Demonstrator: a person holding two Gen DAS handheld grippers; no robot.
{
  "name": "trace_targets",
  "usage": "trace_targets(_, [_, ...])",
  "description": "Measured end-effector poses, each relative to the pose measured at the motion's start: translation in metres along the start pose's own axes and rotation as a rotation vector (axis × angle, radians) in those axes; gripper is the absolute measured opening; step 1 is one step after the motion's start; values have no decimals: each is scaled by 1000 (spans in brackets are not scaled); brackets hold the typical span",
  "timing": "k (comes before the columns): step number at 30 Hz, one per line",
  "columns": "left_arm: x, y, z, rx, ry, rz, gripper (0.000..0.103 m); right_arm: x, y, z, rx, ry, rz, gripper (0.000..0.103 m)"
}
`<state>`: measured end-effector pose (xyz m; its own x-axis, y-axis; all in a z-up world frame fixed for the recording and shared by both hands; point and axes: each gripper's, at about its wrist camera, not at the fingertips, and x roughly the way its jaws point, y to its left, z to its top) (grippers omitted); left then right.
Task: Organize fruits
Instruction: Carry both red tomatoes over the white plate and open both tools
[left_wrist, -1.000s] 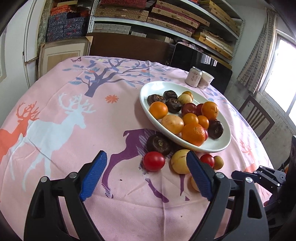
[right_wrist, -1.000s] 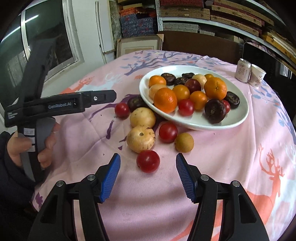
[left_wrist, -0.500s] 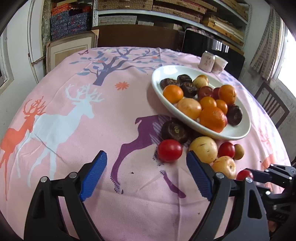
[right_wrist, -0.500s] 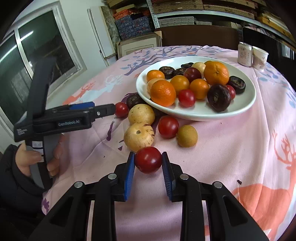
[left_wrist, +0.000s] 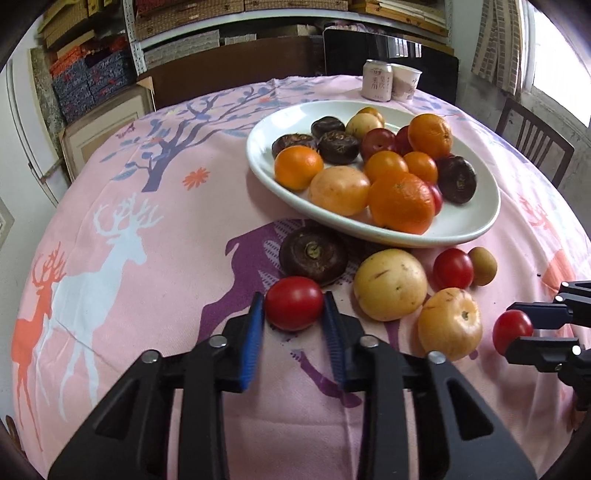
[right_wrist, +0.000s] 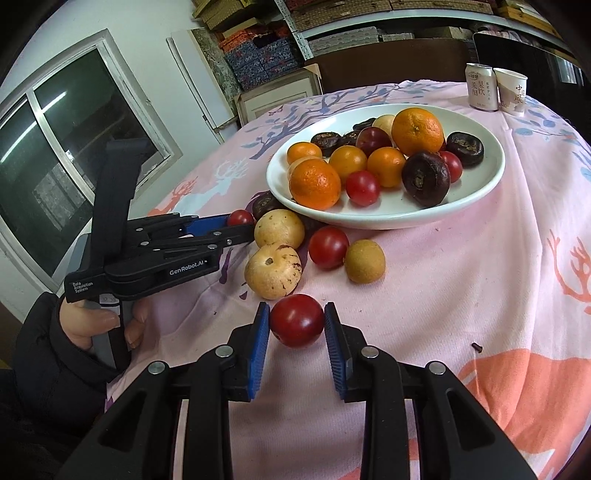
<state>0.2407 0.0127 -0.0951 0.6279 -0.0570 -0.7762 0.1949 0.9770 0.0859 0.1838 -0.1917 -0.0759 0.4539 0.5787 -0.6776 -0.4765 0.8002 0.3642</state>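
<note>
My left gripper (left_wrist: 293, 296) is shut on a red tomato (left_wrist: 294, 303) that rests on the pink cloth in front of a dark water chestnut (left_wrist: 313, 254). My right gripper (right_wrist: 296, 306) has another red tomato (right_wrist: 297, 321) between its blue pads; its jaws are opening slightly, with the pads still touching the tomato. The white oval plate (left_wrist: 258, 162) behind holds oranges, dark chestnuts, tomatoes and pale fruits. Loose by its near rim lie two yellow fruits (left_wrist: 390, 283) (left_wrist: 450, 323), a tomato (left_wrist: 453, 267) and a small brown fruit (left_wrist: 482, 261).
A drink can (left_wrist: 376, 85) and a paper cup (left_wrist: 406, 82) stand at the table's far edge. A wooden chair (left_wrist: 532, 144) is beyond the right side. A person's hand (right_wrist: 92, 325) holds the left gripper's handle. Shelves of boxes line the back wall.
The left gripper went forward and down, and its jaws went from wide open to shut on the red tomato. The right gripper closed on its tomato and has kept it.
</note>
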Motion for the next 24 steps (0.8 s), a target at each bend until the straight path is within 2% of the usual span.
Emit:
trace_targets(7, [-3,1,-3,-14,-1,-20,30,-3,-2,-1,4,-14,0,31])
trace_targets(24, [-5,-2,-3,-11,-3,-17,30,-3,-3,-1,6,-17,-4,31])
